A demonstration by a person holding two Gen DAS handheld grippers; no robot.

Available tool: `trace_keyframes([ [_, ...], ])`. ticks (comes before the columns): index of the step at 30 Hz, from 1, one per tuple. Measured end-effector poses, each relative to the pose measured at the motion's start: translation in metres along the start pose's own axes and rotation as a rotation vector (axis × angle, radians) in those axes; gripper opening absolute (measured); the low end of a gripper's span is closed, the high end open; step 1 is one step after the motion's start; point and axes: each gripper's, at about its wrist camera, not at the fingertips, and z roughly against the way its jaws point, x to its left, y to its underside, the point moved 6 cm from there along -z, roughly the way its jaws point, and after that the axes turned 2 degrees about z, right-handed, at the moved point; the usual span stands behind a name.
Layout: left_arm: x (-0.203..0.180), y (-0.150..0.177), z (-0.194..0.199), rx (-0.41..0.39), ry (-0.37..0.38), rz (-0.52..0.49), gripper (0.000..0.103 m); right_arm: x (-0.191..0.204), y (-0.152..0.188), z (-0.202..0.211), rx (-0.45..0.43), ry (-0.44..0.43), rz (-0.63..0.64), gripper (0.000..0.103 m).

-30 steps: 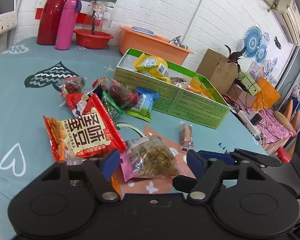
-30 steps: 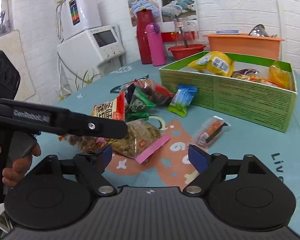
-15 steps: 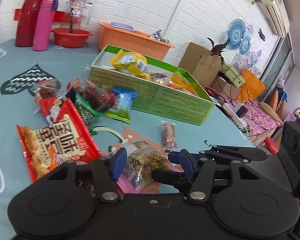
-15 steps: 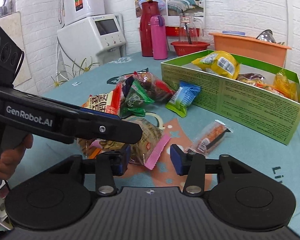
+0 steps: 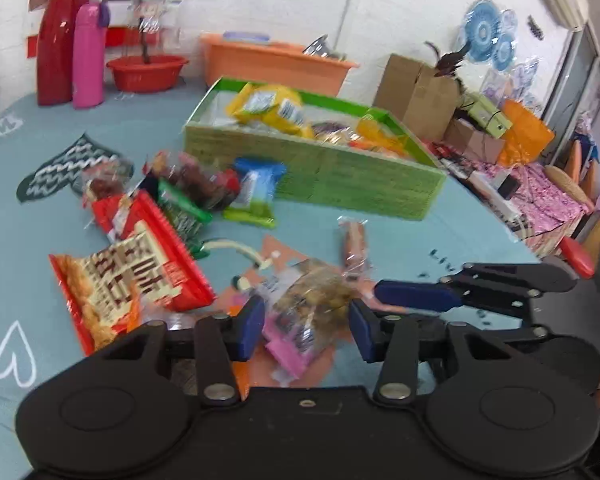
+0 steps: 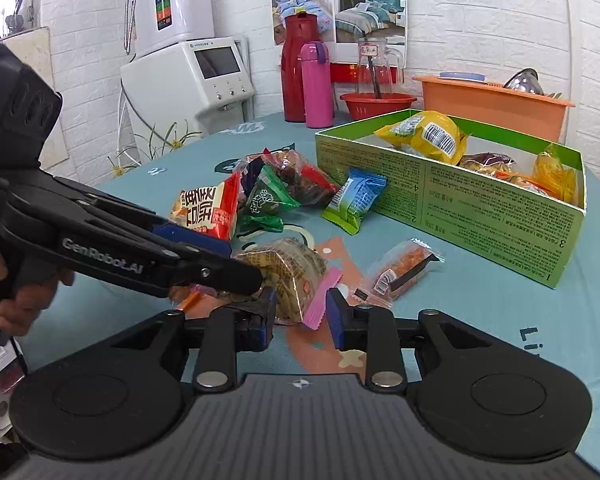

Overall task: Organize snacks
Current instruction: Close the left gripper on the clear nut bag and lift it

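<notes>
A clear snack pack with a pink seam (image 5: 308, 304) (image 6: 288, 276) lies on the teal tablecloth, and both grippers meet at it. My left gripper (image 5: 306, 328) has the pack between its blue pads; its jaws are closing. My right gripper (image 6: 301, 314) reaches the pack's near pink end from the other side, its jaws also closing with the seam between them. I cannot tell whether either pair of pads presses on it. Further back stands the open green box (image 5: 340, 176) (image 6: 480, 208) with a yellow pack (image 6: 424, 134) and others inside.
Loose snacks lie left of the box: a red bag (image 5: 132, 280), a green pack (image 6: 268, 204), a blue-green pack (image 5: 252, 196) and a small orange bar (image 6: 404, 270). A red flask (image 6: 296, 68), pink bottle (image 6: 316, 84), red basin (image 5: 146, 72) and orange tub (image 5: 272, 62) line the back.
Both pairs of jaws have narrowed from wide open to close around the pink-seamed pack. The left wrist view has rolled a little. Neither gripper has shifted much.
</notes>
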Motion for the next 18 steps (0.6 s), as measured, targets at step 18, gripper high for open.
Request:
trace_keyframes([
  [18, 0.003, 0.002, -0.019, 0.004, -0.029, 0.023, 0.076, -0.010, 0.002, -0.008, 0.014, 0.007, -0.002, 0.053],
])
